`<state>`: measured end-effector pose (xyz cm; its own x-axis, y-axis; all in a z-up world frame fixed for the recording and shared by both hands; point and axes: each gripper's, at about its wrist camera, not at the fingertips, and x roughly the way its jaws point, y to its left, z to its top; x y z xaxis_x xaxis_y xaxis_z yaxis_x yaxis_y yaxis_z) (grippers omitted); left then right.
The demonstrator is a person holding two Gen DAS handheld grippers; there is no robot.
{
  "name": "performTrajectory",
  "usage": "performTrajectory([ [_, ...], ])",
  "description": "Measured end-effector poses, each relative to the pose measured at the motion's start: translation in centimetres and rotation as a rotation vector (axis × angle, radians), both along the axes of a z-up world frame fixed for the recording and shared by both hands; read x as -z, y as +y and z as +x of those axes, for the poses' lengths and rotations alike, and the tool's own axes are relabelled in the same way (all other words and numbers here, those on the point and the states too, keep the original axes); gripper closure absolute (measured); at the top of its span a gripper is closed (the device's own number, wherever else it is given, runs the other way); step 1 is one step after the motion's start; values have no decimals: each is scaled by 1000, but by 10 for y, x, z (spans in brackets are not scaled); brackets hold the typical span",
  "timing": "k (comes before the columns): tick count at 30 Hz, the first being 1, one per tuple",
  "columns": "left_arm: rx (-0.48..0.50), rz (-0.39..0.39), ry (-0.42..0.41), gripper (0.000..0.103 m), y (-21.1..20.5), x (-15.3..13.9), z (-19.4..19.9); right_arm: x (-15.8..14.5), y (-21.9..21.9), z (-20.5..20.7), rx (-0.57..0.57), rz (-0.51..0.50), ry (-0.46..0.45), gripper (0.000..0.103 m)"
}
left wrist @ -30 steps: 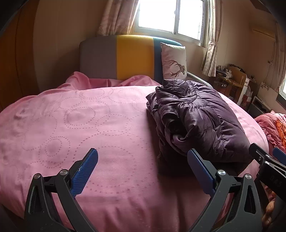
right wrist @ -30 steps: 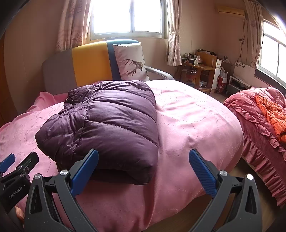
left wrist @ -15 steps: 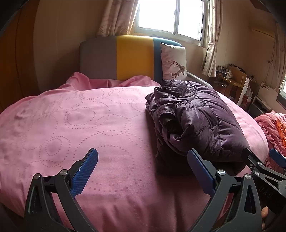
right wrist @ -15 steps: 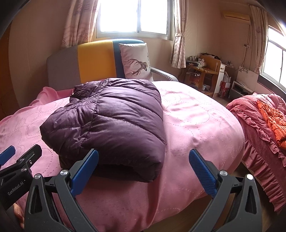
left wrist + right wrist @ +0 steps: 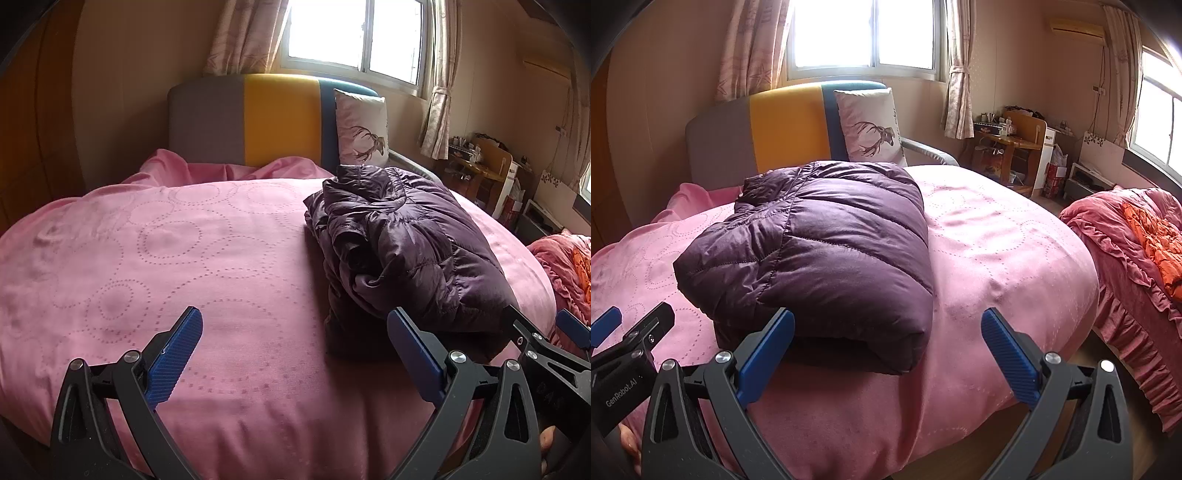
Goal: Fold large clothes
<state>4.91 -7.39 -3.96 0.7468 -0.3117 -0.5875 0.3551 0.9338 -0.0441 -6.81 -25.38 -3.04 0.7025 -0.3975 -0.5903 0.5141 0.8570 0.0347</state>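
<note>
The purple puffy jacket (image 5: 820, 251) lies folded in a fat bundle on the pink bed (image 5: 997, 251), on the side near the deer pillow (image 5: 871, 129). Its long side runs from the foot of the bed up toward the headboard (image 5: 258, 118).

The right claw (image 5: 886, 354) is wide open and holds nothing. The jacket sits just in front of it, a little to its left. The left claw (image 5: 295, 354) is wide open and empty too. For it, the jacket lies off to the right, so the right claw looks nearer. I think the folding is almost done.
</note>
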Motion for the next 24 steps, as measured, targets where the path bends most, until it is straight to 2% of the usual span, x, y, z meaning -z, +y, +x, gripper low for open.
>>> performTrajectory([
  [24, 12, 7, -3, 4, 0, 0, -1, -1, 4, 1, -14, 5, 3, 2],
])
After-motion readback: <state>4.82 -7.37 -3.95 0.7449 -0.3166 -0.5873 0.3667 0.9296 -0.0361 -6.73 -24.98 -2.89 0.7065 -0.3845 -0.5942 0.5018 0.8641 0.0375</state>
